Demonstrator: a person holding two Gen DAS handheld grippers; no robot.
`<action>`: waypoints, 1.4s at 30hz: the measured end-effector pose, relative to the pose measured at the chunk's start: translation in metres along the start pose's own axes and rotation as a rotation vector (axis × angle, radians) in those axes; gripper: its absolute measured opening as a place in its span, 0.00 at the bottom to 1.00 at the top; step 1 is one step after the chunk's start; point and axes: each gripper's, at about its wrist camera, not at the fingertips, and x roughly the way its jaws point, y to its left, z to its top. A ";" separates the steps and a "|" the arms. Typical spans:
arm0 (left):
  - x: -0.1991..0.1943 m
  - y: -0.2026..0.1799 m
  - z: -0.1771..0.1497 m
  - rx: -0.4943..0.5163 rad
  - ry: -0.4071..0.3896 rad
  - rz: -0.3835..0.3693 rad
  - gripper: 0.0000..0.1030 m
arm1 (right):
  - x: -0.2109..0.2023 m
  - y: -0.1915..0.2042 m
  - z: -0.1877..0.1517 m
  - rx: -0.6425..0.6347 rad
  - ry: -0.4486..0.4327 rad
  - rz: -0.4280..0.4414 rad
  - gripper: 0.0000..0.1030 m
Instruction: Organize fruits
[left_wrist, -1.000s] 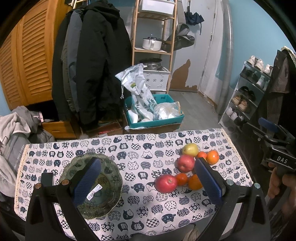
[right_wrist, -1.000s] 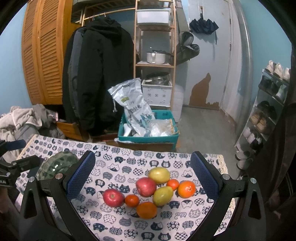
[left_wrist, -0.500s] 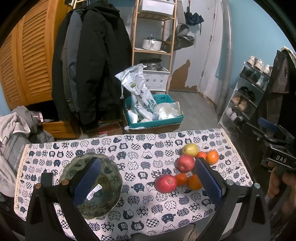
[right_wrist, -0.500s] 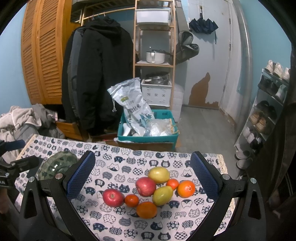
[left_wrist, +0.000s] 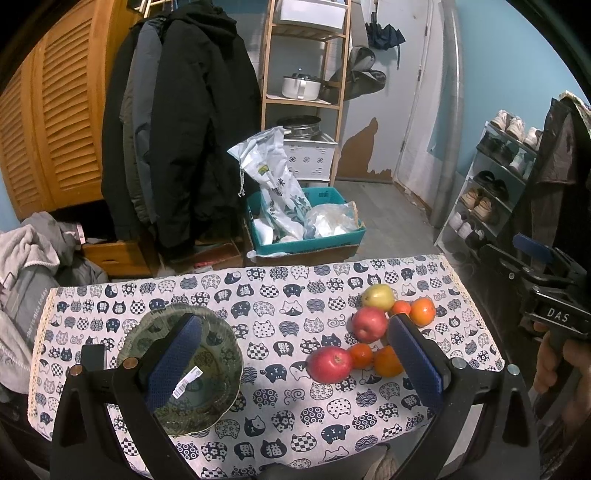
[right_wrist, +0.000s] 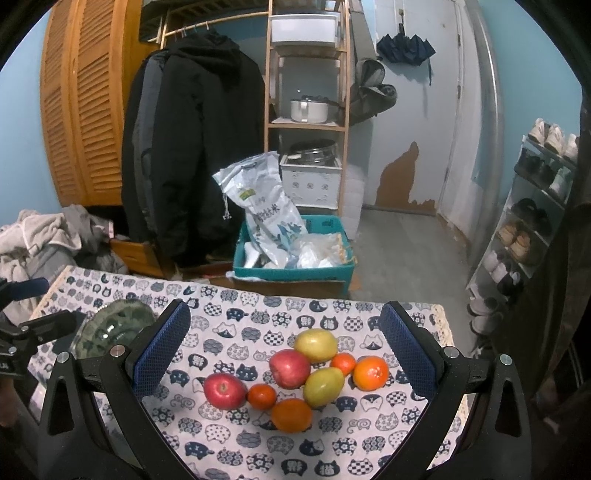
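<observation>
Fruit, a tight cluster of red apples, oranges and yellow-green pears (right_wrist: 295, 376), lies ahead between the spread right claw (right_wrist: 282, 349), ready for picking. Left claw (left_wrist: 293, 360), spread, frames the empty green glass bowl (left_wrist: 221, 332).

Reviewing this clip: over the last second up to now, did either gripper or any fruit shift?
Nothing visibly changed. Both the left hand-held gripper and right hand-held gripper hang open above the table, the fruit pile lies untouched on the cat-print cloth, and the green bowl holds no fruit.
</observation>
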 end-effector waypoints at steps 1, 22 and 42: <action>0.000 0.000 0.000 0.000 0.000 0.000 0.99 | 0.000 -0.001 0.001 0.001 0.004 -0.004 0.98; 0.000 -0.003 -0.001 0.000 0.003 0.000 0.99 | 0.003 -0.003 0.004 0.017 0.019 0.005 0.98; -0.003 -0.008 -0.002 0.000 0.009 -0.008 0.99 | 0.003 -0.003 0.003 0.014 0.025 0.000 0.98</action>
